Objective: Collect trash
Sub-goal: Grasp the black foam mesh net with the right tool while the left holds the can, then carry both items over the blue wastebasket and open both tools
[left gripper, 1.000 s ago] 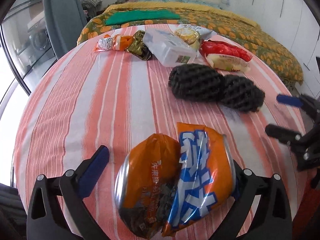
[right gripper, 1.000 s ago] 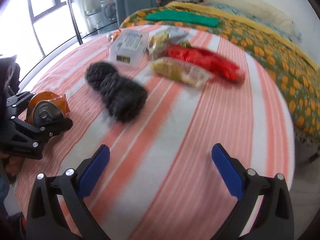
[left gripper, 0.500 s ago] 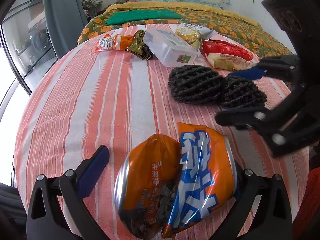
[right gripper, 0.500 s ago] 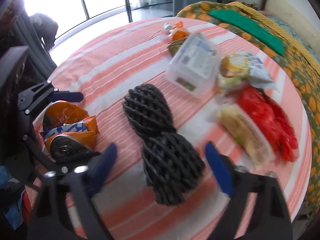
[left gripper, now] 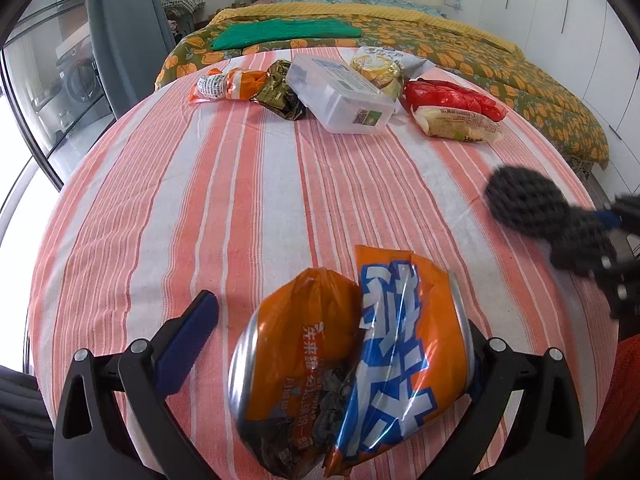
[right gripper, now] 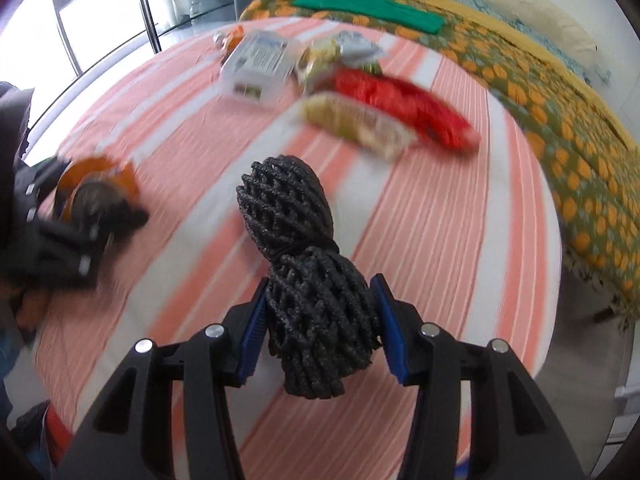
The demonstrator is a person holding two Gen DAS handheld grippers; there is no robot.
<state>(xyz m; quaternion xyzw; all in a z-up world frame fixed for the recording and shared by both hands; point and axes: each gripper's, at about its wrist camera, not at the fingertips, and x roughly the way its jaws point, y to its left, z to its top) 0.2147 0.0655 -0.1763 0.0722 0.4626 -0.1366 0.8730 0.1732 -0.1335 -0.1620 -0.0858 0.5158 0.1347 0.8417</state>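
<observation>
Trash on the left: orange and blue snack bag [left gripper: 352, 364], crumpled, sits between the fingers of the left gripper [left gripper: 340, 344] on the striped tablecloth [left gripper: 224, 208].
Left gripper fingers: spread wide; the left blue pad [left gripper: 188, 340] stands clear of the bag, the right pad is hidden behind the bag, so a grip cannot be told.
Far row, left to right: small orange wrapper [left gripper: 226, 85], dark gold wrapper [left gripper: 280, 90], clear plastic box [left gripper: 340, 98], round yellow snack pack [left gripper: 378, 70], red packet [left gripper: 452, 96] with a pale noodle packet [left gripper: 460, 124] just in front.
Trash on the right: black foam net [right gripper: 308, 276], bundled and tied at its middle, lifted above the cloth.
Right gripper [right gripper: 320, 320]: fingers narrowed, both blue pads [right gripper: 390, 332] pressing the net's near half.
Behind the table: bed [left gripper: 460, 40] with an orange-patterned cover and a green cloth [left gripper: 284, 32].
</observation>
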